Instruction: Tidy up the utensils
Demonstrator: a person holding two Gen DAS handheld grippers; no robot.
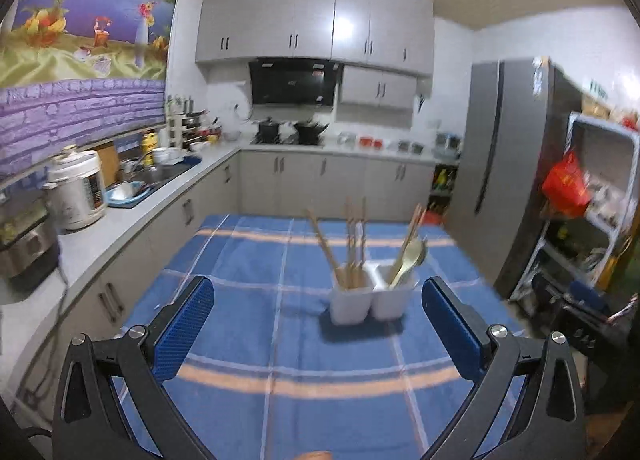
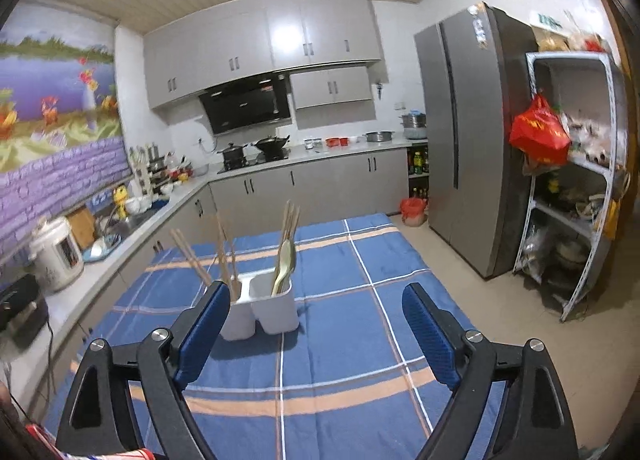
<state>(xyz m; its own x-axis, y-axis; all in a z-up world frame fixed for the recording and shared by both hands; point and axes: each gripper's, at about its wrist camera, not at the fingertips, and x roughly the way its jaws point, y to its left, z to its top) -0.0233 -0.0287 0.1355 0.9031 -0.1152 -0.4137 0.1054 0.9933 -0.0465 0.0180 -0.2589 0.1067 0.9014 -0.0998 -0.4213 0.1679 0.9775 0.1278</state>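
The left gripper [image 1: 318,314] is hovering above the near part of the table [image 1: 240,340], its blue pads [image 1: 188,324] standing wide apart and carrying nothing. Ahead of it, slightly right of centre in the left wrist view, a white two-cell holder [image 1: 370,300] is sitting upright on the blue checked tablecloth [image 1: 256,268], well short of the fingertips. The left cell is holding a loose bundle of chopsticks [image 1: 352,256] leaning at differing angles; the right cell is holding a pale spoon [image 1: 410,258] together with a few more chopsticks [image 1: 412,232] leaning right. The right gripper [image 2: 316,318] is likewise hanging open and empty, its left pad [image 2: 204,334] overlapping the holder [image 2: 276,308] in the right wrist view, though whether it is touching cannot be told. No loose utensil is showing on the cloth in either view. In the inspector's judgement the sorting is either just beginning or nearly finished; the chopsticks sharing the spoon's cell suggest a mixed compartment needing correction. The next move is likely calling for one gripper to advance over the holder, line its fingers either side of a single leaning stick, and close gently, while the other gripper is steadying the holder against tipping.
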